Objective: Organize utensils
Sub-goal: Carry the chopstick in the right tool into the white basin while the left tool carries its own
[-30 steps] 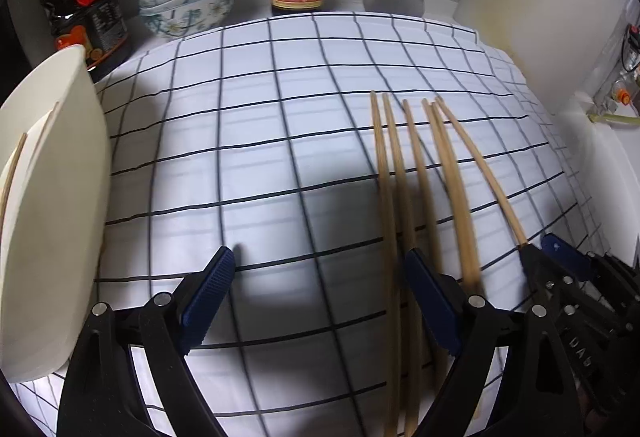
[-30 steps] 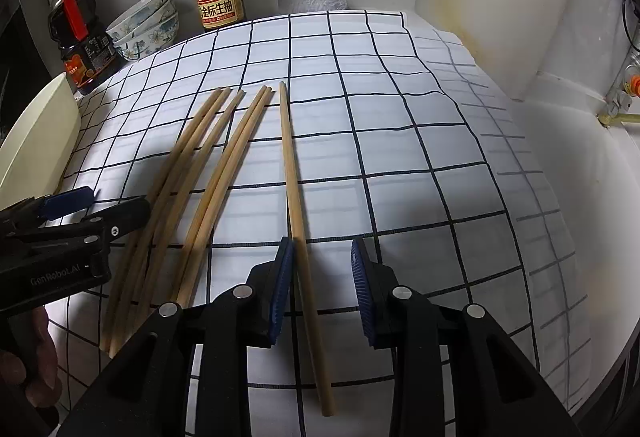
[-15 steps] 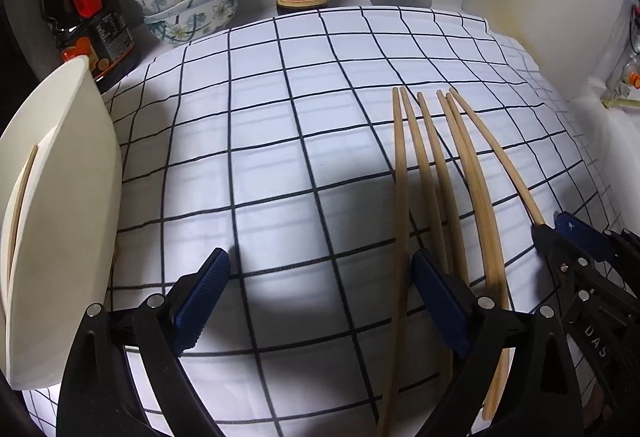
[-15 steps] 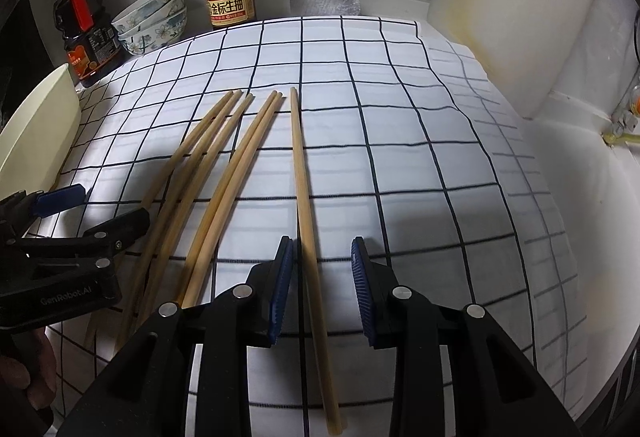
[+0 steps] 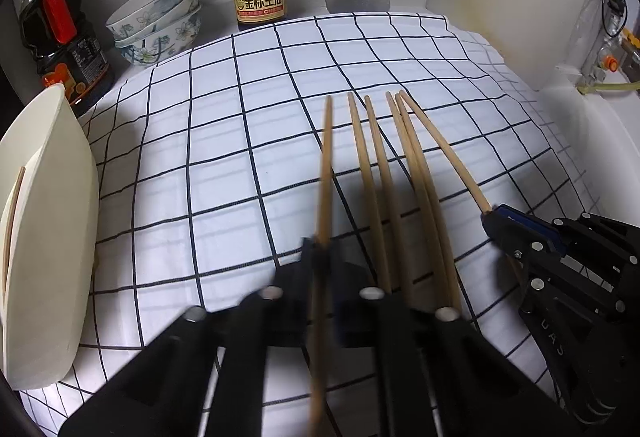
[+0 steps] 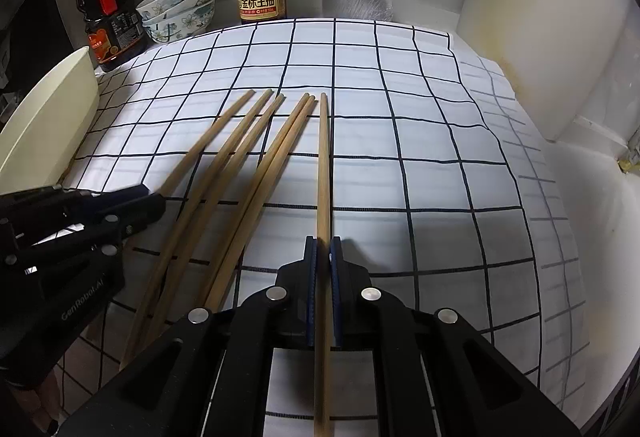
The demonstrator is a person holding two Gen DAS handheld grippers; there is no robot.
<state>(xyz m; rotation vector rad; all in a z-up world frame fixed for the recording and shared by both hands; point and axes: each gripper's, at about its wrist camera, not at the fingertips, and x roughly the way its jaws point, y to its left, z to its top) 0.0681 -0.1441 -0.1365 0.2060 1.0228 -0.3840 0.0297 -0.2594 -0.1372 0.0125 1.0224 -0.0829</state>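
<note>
While each gripper pinches one, six chopsticks [image 6: 256, 161] show

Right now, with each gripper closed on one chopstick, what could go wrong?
1. The left gripper pinches its chopstick close beside the four loose chopsticks; lifting may drag them.
2. The right gripper grips its chopstick partway along, so it may pivot or slip.

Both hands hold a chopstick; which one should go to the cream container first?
Left. Both jaws have just closed: the left gripper on the leftmost chopstick, the right gripper on the rightmost chopstick. The cream container stands on the left gripper's side; the right would likely cross the loose chopsticks.
</note>
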